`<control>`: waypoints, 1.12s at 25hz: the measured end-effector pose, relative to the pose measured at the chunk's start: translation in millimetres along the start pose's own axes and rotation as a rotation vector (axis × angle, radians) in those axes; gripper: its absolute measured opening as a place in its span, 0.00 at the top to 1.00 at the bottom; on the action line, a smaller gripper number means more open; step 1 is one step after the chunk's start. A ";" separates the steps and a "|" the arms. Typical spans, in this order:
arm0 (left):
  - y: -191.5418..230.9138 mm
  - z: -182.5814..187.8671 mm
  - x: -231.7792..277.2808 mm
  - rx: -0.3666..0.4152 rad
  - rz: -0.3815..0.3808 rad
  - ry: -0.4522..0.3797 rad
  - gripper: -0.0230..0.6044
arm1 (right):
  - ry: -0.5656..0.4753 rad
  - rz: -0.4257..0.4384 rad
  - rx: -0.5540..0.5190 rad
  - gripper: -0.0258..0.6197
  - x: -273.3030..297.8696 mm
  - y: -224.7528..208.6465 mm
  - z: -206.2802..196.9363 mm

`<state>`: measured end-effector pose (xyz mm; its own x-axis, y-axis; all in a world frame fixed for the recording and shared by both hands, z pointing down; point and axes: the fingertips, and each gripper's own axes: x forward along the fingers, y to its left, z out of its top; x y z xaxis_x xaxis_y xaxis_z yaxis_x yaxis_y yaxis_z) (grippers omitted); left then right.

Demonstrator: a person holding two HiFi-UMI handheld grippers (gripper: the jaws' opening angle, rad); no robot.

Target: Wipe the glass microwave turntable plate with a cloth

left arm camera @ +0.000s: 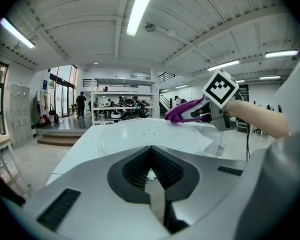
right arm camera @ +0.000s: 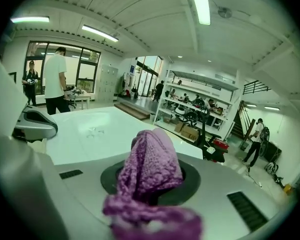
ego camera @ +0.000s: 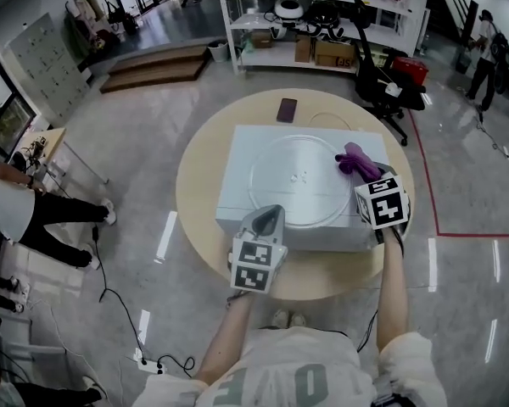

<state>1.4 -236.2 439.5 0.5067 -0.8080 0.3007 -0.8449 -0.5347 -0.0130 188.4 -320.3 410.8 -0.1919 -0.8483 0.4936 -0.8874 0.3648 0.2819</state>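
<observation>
The purple cloth (right arm camera: 150,166) looks coarsely knitted, the glass plate (ego camera: 280,185) smooth and glossy, the round table (ego camera: 199,193) matt wood.

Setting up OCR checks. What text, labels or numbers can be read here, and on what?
"O" plus one more big letter, E or F: on the shirt, cut off by the frame edge.
Orange print on the cardboard box at the back: too blurred to read.
Square marker patterns only, no letters: left gripper, right gripper.
Nothing else is readable.

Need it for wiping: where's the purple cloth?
Head view, right side: the cloth is clamped in the right gripper, at the right edge of the glass plate.
</observation>
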 end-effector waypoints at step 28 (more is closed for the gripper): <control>-7.2 33.0 -11.4 0.041 0.016 -0.081 0.97 | -0.203 -0.030 0.199 0.89 -108.0 59.3 -17.9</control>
<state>7.3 -231.3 404.7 0.5071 -0.8328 0.2220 -0.8460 -0.5302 -0.0565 164.0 -200.1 388.9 -0.2264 -0.9245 0.3067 -0.9549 0.2728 0.1175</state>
